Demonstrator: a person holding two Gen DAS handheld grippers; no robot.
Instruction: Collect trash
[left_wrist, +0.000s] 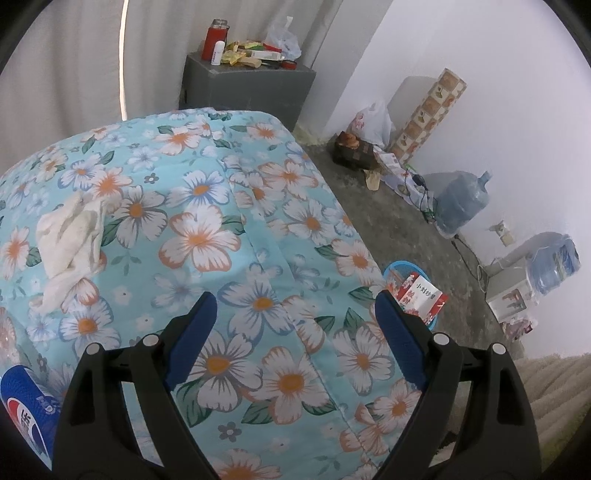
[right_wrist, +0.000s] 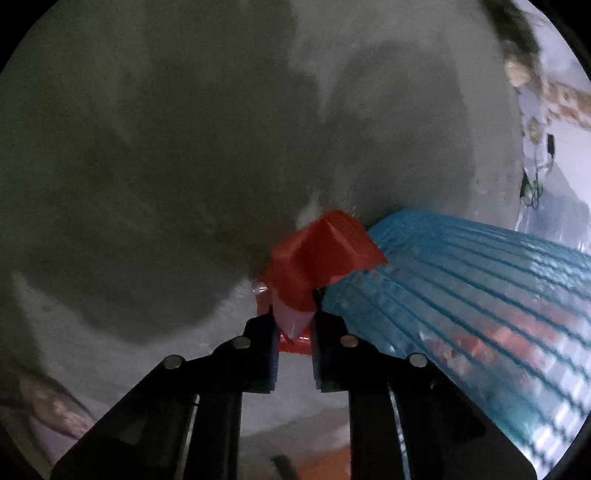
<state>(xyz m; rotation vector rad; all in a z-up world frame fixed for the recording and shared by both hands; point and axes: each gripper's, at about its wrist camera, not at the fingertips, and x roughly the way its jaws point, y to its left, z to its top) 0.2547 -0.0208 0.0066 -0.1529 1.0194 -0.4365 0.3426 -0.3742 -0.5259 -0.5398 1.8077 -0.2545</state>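
Right wrist view: we are pinching a red carton (right_wrist: 314, 258) at frame centre in the nearly closed right gripper (right_wrist: 294, 332), beside the blue basket (right_wrist: 480, 295) at right. We judge it should clear the rim before releasing. Our left gripper (left_wrist: 295, 317) is gaping wide and empty above the floral quilt (left_wrist: 221, 221).
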